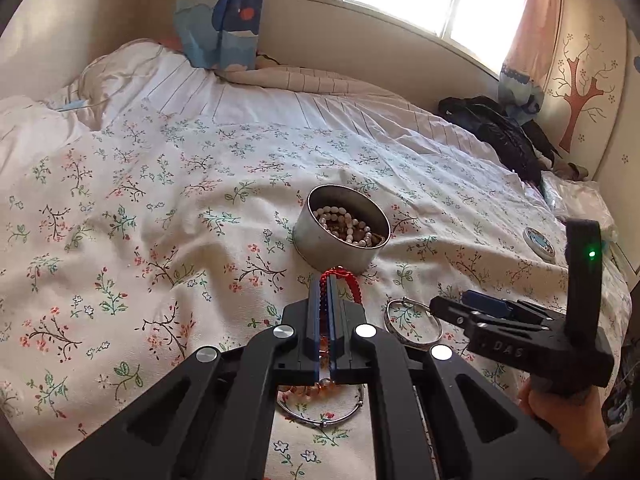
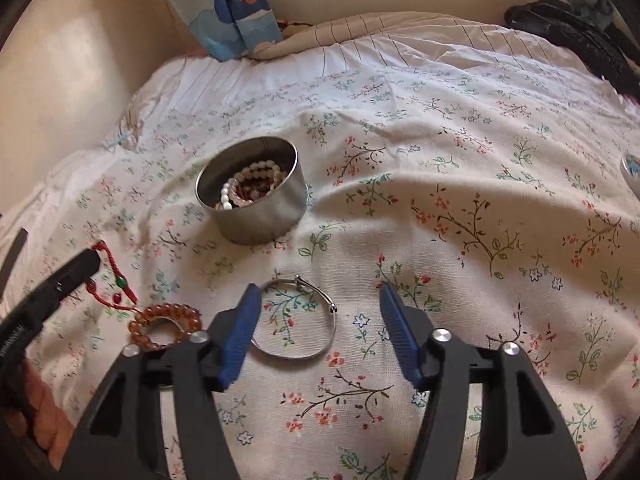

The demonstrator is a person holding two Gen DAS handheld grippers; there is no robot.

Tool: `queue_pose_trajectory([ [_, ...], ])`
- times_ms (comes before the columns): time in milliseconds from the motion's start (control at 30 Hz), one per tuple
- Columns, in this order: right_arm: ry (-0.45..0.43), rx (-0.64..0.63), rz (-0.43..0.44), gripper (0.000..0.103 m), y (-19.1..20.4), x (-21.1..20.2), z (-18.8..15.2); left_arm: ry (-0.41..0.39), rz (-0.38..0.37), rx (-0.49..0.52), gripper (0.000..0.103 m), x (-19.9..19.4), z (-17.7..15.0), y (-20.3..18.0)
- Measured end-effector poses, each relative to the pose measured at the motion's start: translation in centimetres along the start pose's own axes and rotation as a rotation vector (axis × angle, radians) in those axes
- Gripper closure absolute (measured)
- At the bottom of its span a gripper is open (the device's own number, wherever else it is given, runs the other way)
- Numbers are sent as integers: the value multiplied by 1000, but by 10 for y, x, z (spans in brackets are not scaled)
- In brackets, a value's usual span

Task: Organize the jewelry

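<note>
left gripper (image 1: 325, 280) pinching our red cord bracelet (image 1: 352, 284) | tin (image 1: 340, 250) straight ahead, just beyond | right gripper (image 2: 320, 300) spread over silver bangle (image 2: 298, 320)

Open floral bed (image 2: 460, 168) right of and beyond the tin (image 2: 256, 208): free passage. Near side crowded: silver bangle (image 2: 296, 320), amber bead bracelet (image 2: 164, 326), red cord (image 2: 116, 280) lie close together. Tin mouth unobstructed from above; pearls (image 2: 240, 188) already inside
</note>
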State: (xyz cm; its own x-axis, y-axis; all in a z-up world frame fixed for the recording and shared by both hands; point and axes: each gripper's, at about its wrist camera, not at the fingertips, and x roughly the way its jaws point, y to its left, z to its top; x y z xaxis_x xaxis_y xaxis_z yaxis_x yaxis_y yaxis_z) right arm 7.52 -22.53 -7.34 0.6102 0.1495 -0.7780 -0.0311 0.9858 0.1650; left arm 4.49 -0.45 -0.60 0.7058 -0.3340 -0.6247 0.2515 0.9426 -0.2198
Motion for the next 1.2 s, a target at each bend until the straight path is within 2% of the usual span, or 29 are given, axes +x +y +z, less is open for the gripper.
queue_pose_trajectory([
  [33, 32, -23, -10, 47, 4, 9, -1, 1, -1, 0, 100, 0, 0, 0],
  [67, 84, -52, -23, 55, 8, 21, -4, 2, -1, 1, 100, 1, 0, 0],
  [100, 117, -84, -46, 77, 13, 29, -6, 1, 0, 3, 100, 1, 0, 0],
  [167, 102, -85, -20, 98, 13, 24, -4, -2, 0, 1, 100, 1, 0, 0],
  [300, 17, 72, 152, 97, -8, 2, -3, -18, 2, -3, 100, -1, 2, 0],
  [367, -38, 120, 196, 97, -16, -9, -1, -26, 4, 4, 100, -2, 2, -2],
  [500, -105, 156, 235, 97, -19, -21, 4, -37, 13, 24, 100, -2, 3, -7],
  [833, -193, 215, 305, 97, -27, -33, 14, -70, 32, 60, 100, -2, 8, -17],
  [1200, -271, 224, 335, 97, -25, -37, 26, -120, 10, 18, 100, 10, 28, -22],
])
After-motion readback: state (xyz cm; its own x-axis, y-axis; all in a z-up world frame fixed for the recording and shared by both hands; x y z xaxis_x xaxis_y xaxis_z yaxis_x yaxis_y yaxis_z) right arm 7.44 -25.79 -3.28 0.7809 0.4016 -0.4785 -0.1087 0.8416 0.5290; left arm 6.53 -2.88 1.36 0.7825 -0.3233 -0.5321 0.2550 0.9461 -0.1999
